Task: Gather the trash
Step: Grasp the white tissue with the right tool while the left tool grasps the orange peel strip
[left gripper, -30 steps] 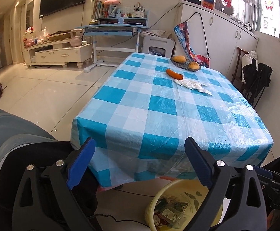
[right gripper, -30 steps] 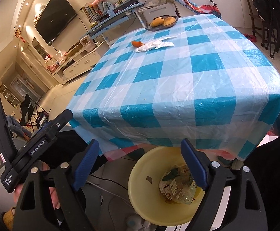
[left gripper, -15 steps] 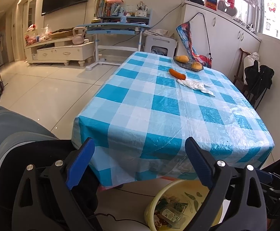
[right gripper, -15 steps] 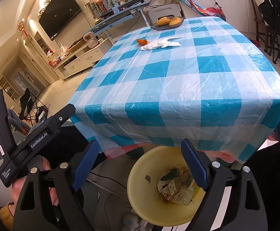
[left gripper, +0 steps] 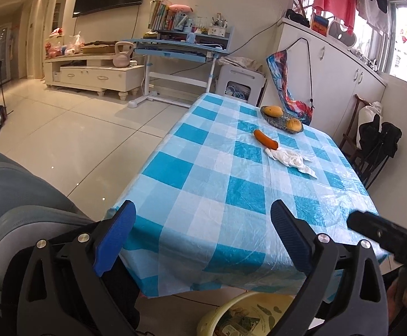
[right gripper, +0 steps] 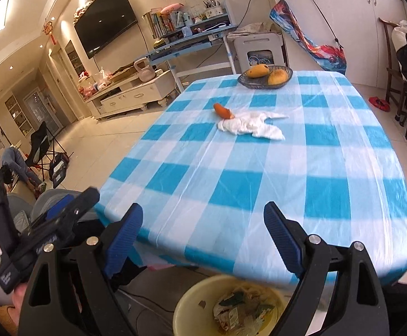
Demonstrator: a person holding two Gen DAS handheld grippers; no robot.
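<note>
A crumpled white paper tissue lies on the far half of the table with the blue and white checked plastic cloth, and one end of it touches an orange sausage-shaped piece. Behind them, near the far edge, stands a dark woven basket with two yellow-orange fruits in it. On the floor, under the near edge of the table, stands a round yellow plastic bin that already holds wrappers and other scraps. The right gripper hangs above this near edge with its blue pads wide apart and nothing between them. The left gripper is also spread wide and empty, and it points over the near left corner of the table. Both grippers are well apart from the tissue.
</note>
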